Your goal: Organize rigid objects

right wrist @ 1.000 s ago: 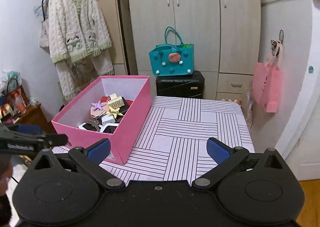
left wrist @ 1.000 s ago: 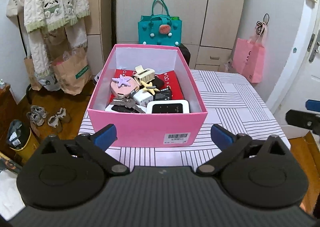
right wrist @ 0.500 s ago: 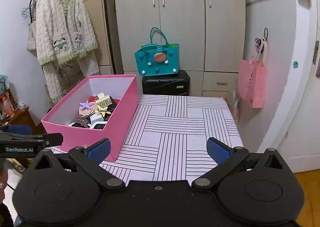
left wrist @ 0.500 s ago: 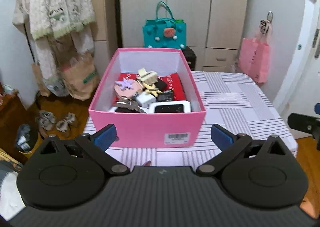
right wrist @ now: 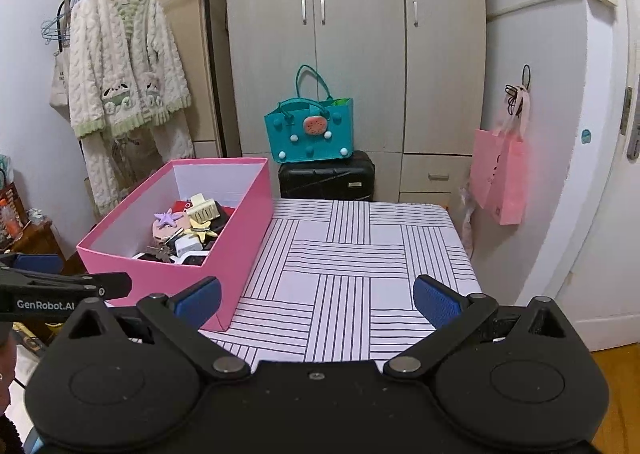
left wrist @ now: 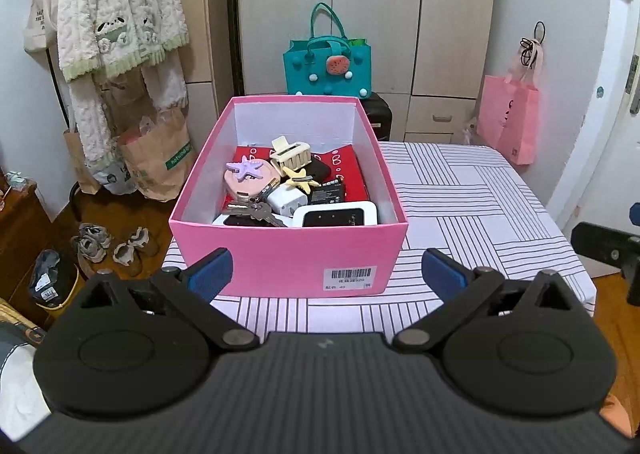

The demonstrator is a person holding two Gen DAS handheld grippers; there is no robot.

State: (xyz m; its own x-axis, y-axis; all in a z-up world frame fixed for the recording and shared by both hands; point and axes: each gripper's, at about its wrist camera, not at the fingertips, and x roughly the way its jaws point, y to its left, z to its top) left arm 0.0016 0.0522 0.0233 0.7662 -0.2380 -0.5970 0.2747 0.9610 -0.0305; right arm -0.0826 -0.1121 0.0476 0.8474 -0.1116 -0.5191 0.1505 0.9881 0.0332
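Note:
A pink box (left wrist: 288, 258) (right wrist: 240, 230) stands on the left part of the striped table (left wrist: 460, 206) (right wrist: 360, 266). Inside lie a cream hair claw (left wrist: 291, 152), a purple starfish clip (left wrist: 245, 169), keys (left wrist: 256, 210), a white charger (left wrist: 285, 200), a black battery (left wrist: 329, 192) and a white device with a dark screen (left wrist: 334, 216). My left gripper (left wrist: 326, 273) hangs open just in front of the box's near wall, holding nothing. My right gripper (right wrist: 317, 300) is open over the table's near edge, right of the box.
A teal bag (right wrist: 310, 132) sits on a black suitcase (right wrist: 326, 178) before the wardrobe. A pink bag (right wrist: 498, 174) hangs at the right. A coat (right wrist: 126, 62) hangs on a rack at the left, with paper bags (left wrist: 156, 158) and shoes (left wrist: 112, 244) on the floor.
Both grippers have drawn back and risen a little from the table, so the box looks smaller and farther. Both stay open. The contents of the box have not moved.

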